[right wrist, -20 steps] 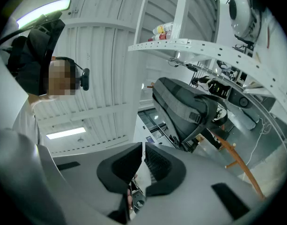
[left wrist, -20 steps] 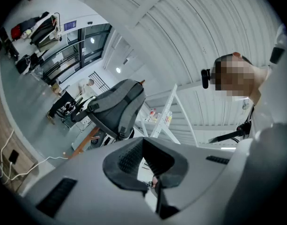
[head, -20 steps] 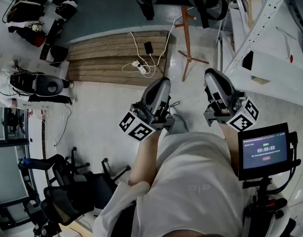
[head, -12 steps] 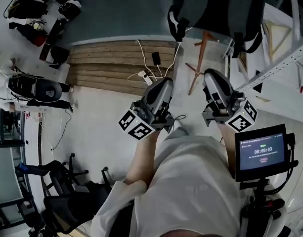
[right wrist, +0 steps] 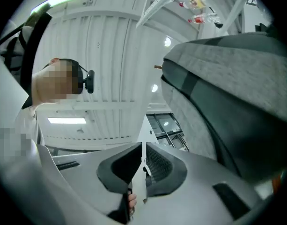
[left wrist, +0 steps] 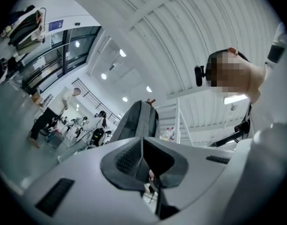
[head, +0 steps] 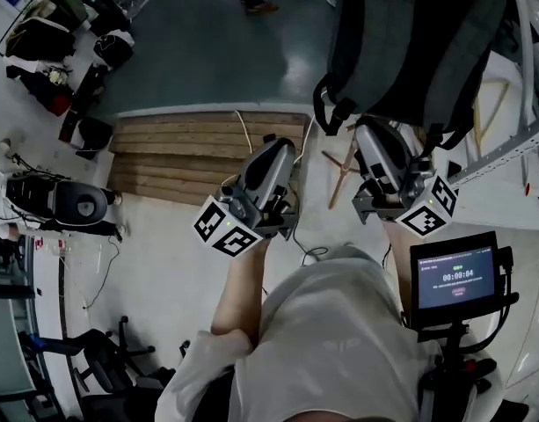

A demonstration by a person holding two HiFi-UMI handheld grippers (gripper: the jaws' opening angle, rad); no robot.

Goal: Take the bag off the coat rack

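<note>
A: Start at the left. What is the left gripper doing?

B: Its fingers are clenched together on nothing, tilted upward. In its own view the bag hangs upright ahead of it, well apart from the tips.

A: So they have to spread first.

B: Yes. I'd spread them on the way in rather than at the bag, so a strap slides between them without being knocked aside.

A: And the coat rack?

B: From the head view only its thin wooden legs show, low between the two grippers. What looks like a wooden peg pokes out above the bag in the left gripper view. The stand looks light, so a sideways tug could tip it. Lift straight up off the peg first, then draw the bag away.

A: The right gripper?

B: Its fingers are also closed and empty. It sits near the bag's lower edge, and the grey fabric fills the right of its view.

A: How would you split the work?

B: The shoulder straps dangle on the bag's left side. I'd have one gripper take a strap high up, near the peg. The other would steady the soft body from below so that it doesn't swing.
</note>
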